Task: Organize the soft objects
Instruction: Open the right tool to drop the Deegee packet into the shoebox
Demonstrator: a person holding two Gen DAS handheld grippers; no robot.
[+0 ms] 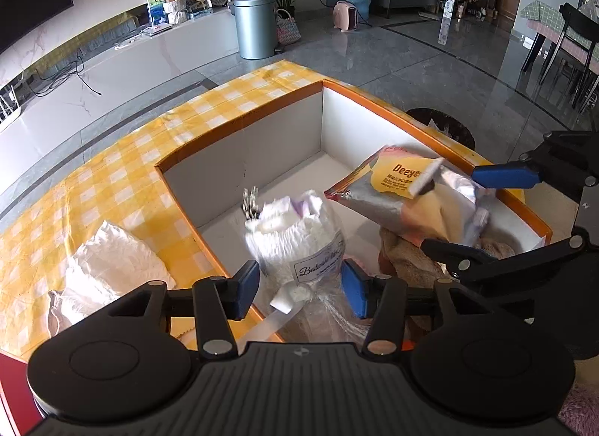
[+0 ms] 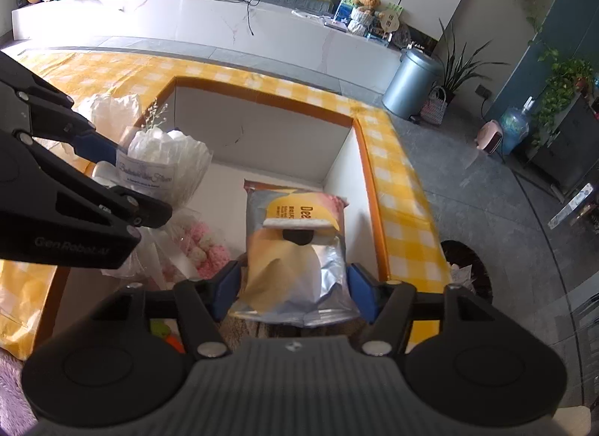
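Observation:
An orange-rimmed white box (image 1: 239,125) (image 2: 262,97) sits on the yellow checked tablecloth. My left gripper (image 1: 299,288) is shut on a wrapped bouquet of white soft flowers (image 1: 299,233) (image 2: 164,162) and holds it over the box's near left side. My right gripper (image 2: 292,291) (image 1: 483,211) is shut on a silver and yellow wet-wipes pack (image 2: 295,248) (image 1: 408,192) and holds it above the box's right part. A brown plush item (image 1: 408,260) lies in the box under the pack. Pink fluffy flowers (image 2: 206,248) lie in the box by the bouquet.
A white crumpled soft pack (image 1: 112,263) lies on the cloth left of the box. A grey bin (image 1: 254,24) stands on the floor beyond the table. A dark round basket (image 1: 445,129) (image 2: 468,267) is on the floor to the right of the table.

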